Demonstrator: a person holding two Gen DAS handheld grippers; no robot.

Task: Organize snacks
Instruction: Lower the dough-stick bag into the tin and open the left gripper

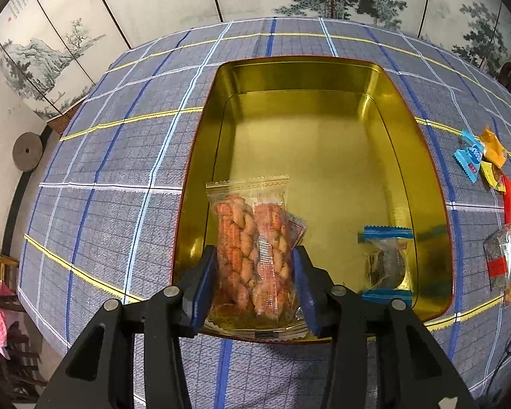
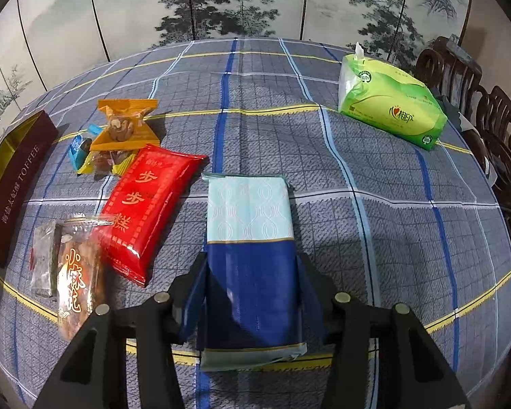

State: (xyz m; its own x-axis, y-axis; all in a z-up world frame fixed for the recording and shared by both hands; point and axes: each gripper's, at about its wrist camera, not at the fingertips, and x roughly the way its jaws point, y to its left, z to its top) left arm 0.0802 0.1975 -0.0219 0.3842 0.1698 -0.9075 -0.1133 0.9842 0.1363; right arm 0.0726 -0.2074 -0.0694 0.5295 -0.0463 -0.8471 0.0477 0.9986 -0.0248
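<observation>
Twist-snack packet [image 1: 253,252] between left hand-held gripper [image 1: 254,269] pads, over gold tin [image 1: 204,156]

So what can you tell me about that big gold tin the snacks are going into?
The tin is a wide, shallow rectangular tray with rounded corners, shiny gold inside, dark red outside with "TOFFEE" printed on its side. It sits open, lid absent, flat on the checked tablecloth. Mostly bare, it holds a blue-edged wrapped snack near one corner. A clear pack of twisted dough sticks lies at its near edge, between the left gripper's fingers.
</observation>
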